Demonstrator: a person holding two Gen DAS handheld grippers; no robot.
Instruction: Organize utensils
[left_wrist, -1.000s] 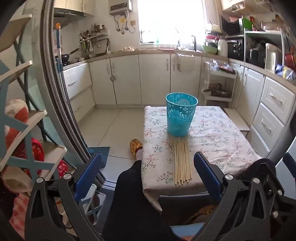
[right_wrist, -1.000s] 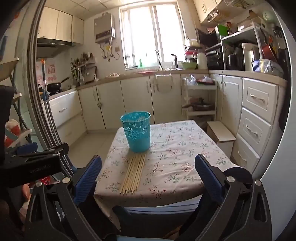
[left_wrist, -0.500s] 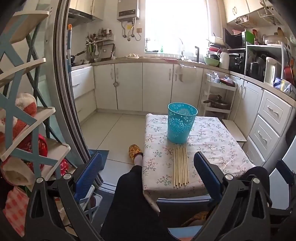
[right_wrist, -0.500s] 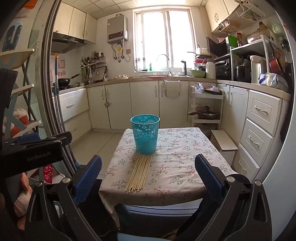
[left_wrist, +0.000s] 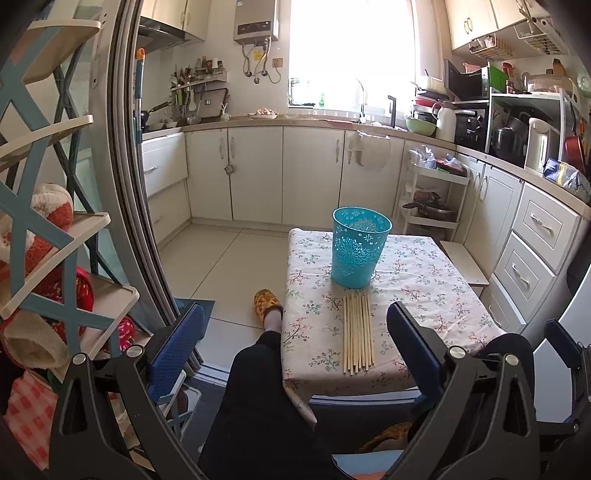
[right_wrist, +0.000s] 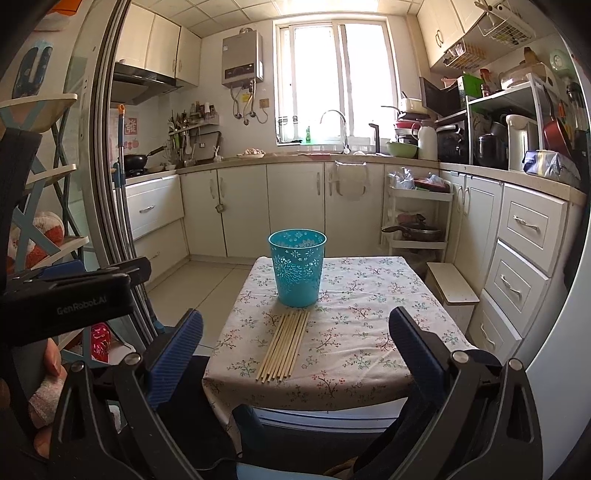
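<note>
blue-padded left gripper (left_wrist: 295, 339) and right gripper (right_wrist: 295, 343) hang wide apart, empty, short of the table (right_wrist: 369, 332); chopsticks (right_wrist: 284, 347) lie bundled before the teal bin (right_wrist: 297, 267). best approach: descend square across one pair's middle.

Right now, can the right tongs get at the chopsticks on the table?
Probably yes: the right tongs are open and empty, and the chopsticks lie exposed on the table, with nothing between.

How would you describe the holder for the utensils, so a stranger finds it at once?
Look at the small table with the flowered cloth in the middle of the kitchen. On it stands a turquoise cup with a cut-out flower pattern, upright and open on top. It is the only container there; only wooden chopsticks lie before it.
</note>
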